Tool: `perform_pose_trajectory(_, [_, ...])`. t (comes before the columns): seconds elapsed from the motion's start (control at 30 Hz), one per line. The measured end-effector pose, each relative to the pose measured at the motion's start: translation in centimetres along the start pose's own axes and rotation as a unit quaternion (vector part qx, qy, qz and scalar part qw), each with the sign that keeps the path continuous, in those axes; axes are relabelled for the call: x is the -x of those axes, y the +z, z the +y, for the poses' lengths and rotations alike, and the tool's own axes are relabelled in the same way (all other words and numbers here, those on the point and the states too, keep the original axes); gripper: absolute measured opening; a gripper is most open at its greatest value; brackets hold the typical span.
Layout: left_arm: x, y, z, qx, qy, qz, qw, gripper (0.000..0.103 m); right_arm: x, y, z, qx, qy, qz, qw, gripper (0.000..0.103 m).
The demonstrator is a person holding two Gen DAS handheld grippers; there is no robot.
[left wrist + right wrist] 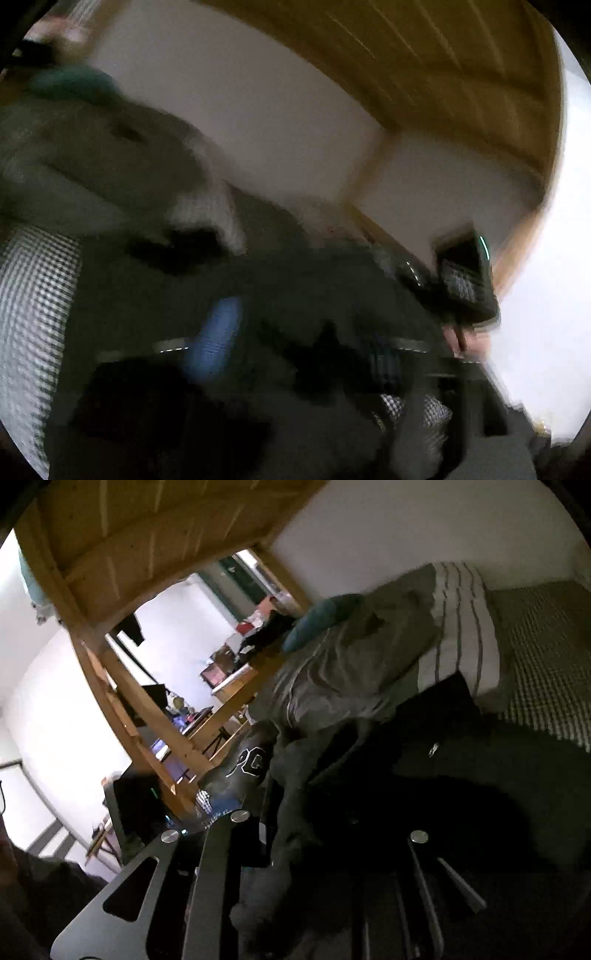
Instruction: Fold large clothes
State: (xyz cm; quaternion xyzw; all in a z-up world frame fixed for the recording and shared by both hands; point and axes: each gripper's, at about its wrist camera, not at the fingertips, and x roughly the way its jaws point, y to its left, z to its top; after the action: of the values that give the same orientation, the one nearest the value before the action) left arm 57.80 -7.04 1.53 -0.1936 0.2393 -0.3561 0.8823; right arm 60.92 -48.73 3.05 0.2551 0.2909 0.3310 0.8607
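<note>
A dark sweatshirt [461,775] with white letters on it lies spread over the bed. In the right wrist view, a bunch of its greyish cloth is pinched between the fingers of my right gripper [288,849], which is shut on it. The left wrist view is heavily blurred. There the same dark sweatshirt [295,288] fills the lower half. My left gripper [301,350] hangs just over it with its blue-padded finger [218,339] far from the other one, so it is open and grips nothing. The right gripper [465,284] shows at the far right of that view.
The bed has a checked sheet [546,686], a grey duvet [351,664], a striped pillow [458,635] and a teal cushion [321,620]. A wooden bunk frame [110,572] runs overhead and down the left. Behind it stands a cluttered desk [229,679]. The checked sheet [33,314] also shows at left.
</note>
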Motion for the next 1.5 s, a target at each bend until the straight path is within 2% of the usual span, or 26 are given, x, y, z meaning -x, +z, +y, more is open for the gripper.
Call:
perform_pose_trajectory(0.03, [1.4,1.0,1.0,0.015,-0.006,-0.028,0.9995,0.086,0.0,0.3,-0.6,0.001,-0.005,0.000,1.000,0.015])
perform_pose_trajectory(0.07, [2.7,2.4,2.3,0.027,0.019,-0.057,0.9978,0.088,0.0,0.5,-2.0,-0.002,-0.006,0.004,1.000,0.015])
perform_pose_trajectory(0.13, [1.7,3.5,3.3,0.003,0.105,-0.055,0.9930,0.096,-0.4,0.7,-4.5,-0.004,-0.017,0.025,1.000,0.015])
perform_pose_trajectory(0.2, [-3.6,3.3,5.0,-0.053,0.183,-0.011,0.9817,0.096,-1.7,0.1,-7.9,-0.014,-0.055,0.073,0.996,0.016])
perform_pose_trajectory(0.27, [-10.5,1.4,7.7,-0.097,0.219,0.060,0.9689,0.096,-2.9,-1.3,-11.2,-0.032,-0.099,0.118,0.988,0.016])
perform_pose_trajectory(0.33, [-16.9,-1.6,10.6,-0.104,0.274,0.163,0.9419,0.096,-3.8,-2.9,-13.6,-0.042,-0.146,0.159,0.976,0.016])
perform_pose_trajectory(0.37, [-19.4,-3.6,12.4,-0.095,0.311,0.193,0.9257,0.096,-4.0,-4.0,-14.7,-0.048,-0.165,0.180,0.969,0.016])
perform_pose_trajectory(0.4, [-20.3,-4.7,13.5,-0.090,0.331,0.196,0.9186,0.096,-3.9,-5.1,-15.7,-0.055,-0.180,0.192,0.963,0.016])
perform_pose_trajectory(0.5, [-20.1,-5.5,14.7,-0.076,0.340,0.164,0.9228,0.097,-2.0,-6.3,-16.3,-0.054,-0.166,0.172,0.970,0.015])
perform_pose_trajectory(0.63, [-19.2,-5.8,14.9,-0.071,0.339,0.140,0.9275,0.097,2.4,-3.5,-13.1,-0.036,-0.033,0.064,0.997,0.014])
perform_pose_trajectory(0.67, [-19.0,-5.7,15.0,-0.062,0.336,0.136,0.9299,0.097,2.8,-3.2,-13.1,-0.027,-0.037,0.062,0.997,0.014])
perform_pose_trajectory(0.7, [-19.2,-5.6,15.3,-0.055,0.341,0.137,0.9282,0.097,2.2,-3.5,-14.2,-0.034,-0.094,0.087,0.991,0.014])
perform_pose_trajectory(0.8, [-20.5,-5.4,15.3,-0.068,0.352,0.156,0.9203,0.098,-0.6,-6.3,-18.4,-0.075,-0.231,0.186,0.952,0.024])
perform_pose_trajectory(0.87, [-20.5,-5.9,14.8,-0.082,0.363,0.156,0.9150,0.098,-0.5,-6.6,-18.0,-0.078,-0.254,0.165,0.950,0.032])
perform_pose_trajectory(0.9, [-20.4,-5.9,15.0,-0.082,0.364,0.156,0.9147,0.098,0.2,-6.2,-17.2,-0.078,-0.267,0.143,0.950,0.048])
perform_pose_trajectory(0.93, [-20.3,-5.9,15.3,-0.083,0.364,0.155,0.9147,0.098,0.9,-5.9,-16.7,-0.076,-0.280,0.124,0.949,0.074])
perform_pose_trajectory(1.0, [-20.4,-5.9,15.6,-0.084,0.365,0.156,0.9141,0.098,3.7,-5.2,-15.1,-0.060,-0.352,0.063,0.932,0.100])
perform_pose_trajectory(1.07, [-20.7,-5.9,15.5,-0.090,0.366,0.157,0.9127,0.099,4.4,-5.1,-12.8,-0.038,-0.369,0.065,0.926,0.100])
perform_pose_trajectory(1.13, [-21.0,-6.0,15.4,-0.098,0.377,0.158,0.9073,0.099,3.8,-5.1,-8.6,0.023,-0.433,0.046,0.900,0.100])
perform_pose_trajectory(1.17, [-21.0,-6.0,15.4,-0.099,0.379,0.159,0.9064,0.099,4.9,-5.2,-7.6,0.043,-0.438,0.031,0.897,0.099])
perform_pose_trajectory(1.23, [-21.1,-6.1,15.5,-0.099,0.381,0.162,0.9048,0.099,5.5,-4.9,-6.4,0.036,-0.473,-0.006,0.880,0.100])
perform_pose_trajectory(1.27, [-21.1,-6.1,15.5,-0.100,0.382,0.162,0.9042,0.099,6.5,-4.7,-6.2,0.010,-0.504,-0.032,0.863,0.100])
perform_pose_trajectory(1.33, [-21.2,-6.1,15.5,-0.103,0.384,0.163,0.9029,0.099,7.6,-4.8,-5.2,-0.016,-0.516,-0.086,0.852,0.100])
perform_pose_trajectory(1.4, [-21.2,-6.2,15.5,-0.104,0.386,0.163,0.9020,0.099,7.6,-5.3,-3.2,0.001,-0.557,-0.109,0.823,0.100])
perform_pose_trajectory(1.43, [-21.3,-6.2,15.4,-0.106,0.387,0.162,0.9015,0.099,7.0,-5.4,-2.4,0.008,-0.547,-0.113,0.830,0.100])
perform_pose_trajectory(1.5, [-21.3,-6.3,15.4,-0.107,0.389,0.160,0.9010,0.099,3.1,-6.3,-1.9,0.010,-0.490,-0.060,0.870,0.100])
